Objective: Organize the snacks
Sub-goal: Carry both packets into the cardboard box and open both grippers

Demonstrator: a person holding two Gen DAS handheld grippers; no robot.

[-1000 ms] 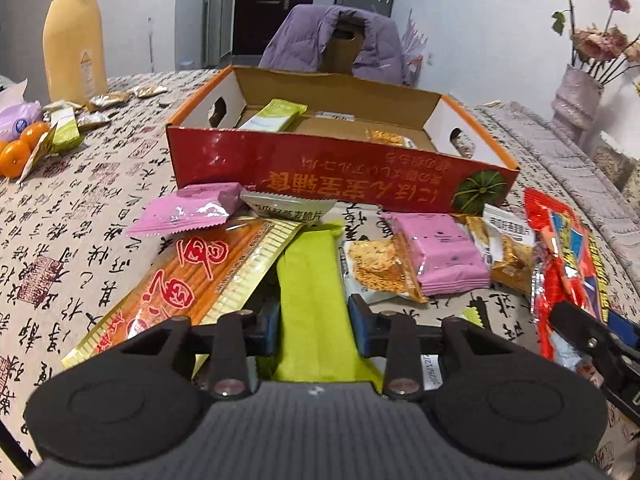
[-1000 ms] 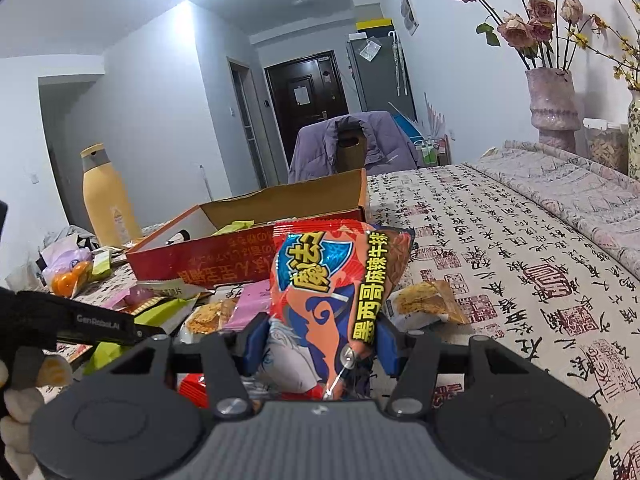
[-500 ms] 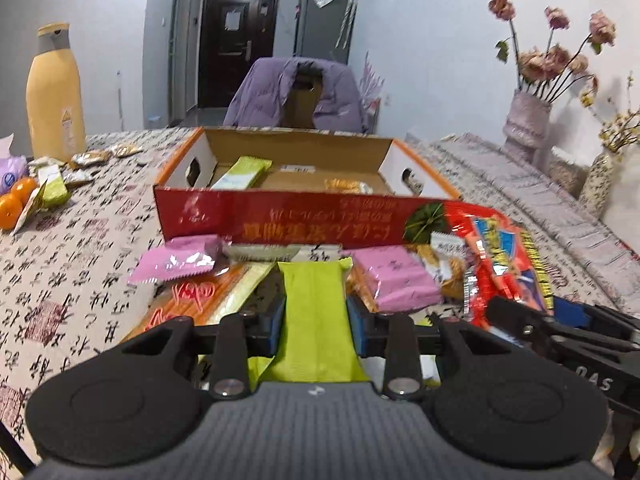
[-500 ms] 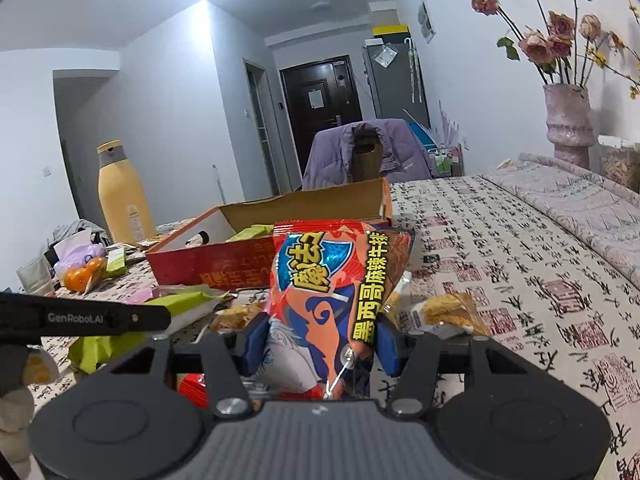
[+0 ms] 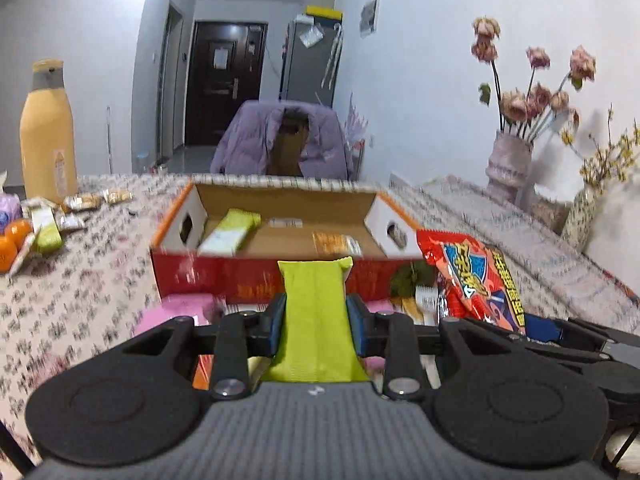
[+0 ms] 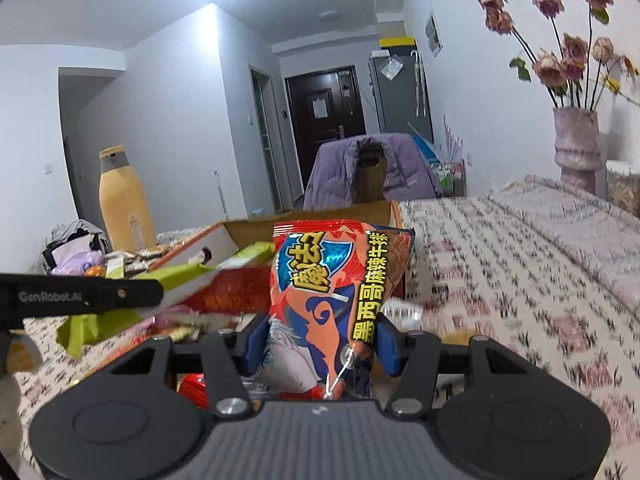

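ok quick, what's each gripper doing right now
left gripper: closed on the green snack packet.
right gripper: closed on the red snack bag.

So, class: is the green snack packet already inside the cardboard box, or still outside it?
Outside. The green snack packet is clamped in the left gripper, in front of the cardboard box.

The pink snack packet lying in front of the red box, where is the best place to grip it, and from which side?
Judging from the left wrist view, the pink packet lies flat before the red box. Pinching it across its narrow width from above looks best. Its ends are blurred, so I cannot tell more.
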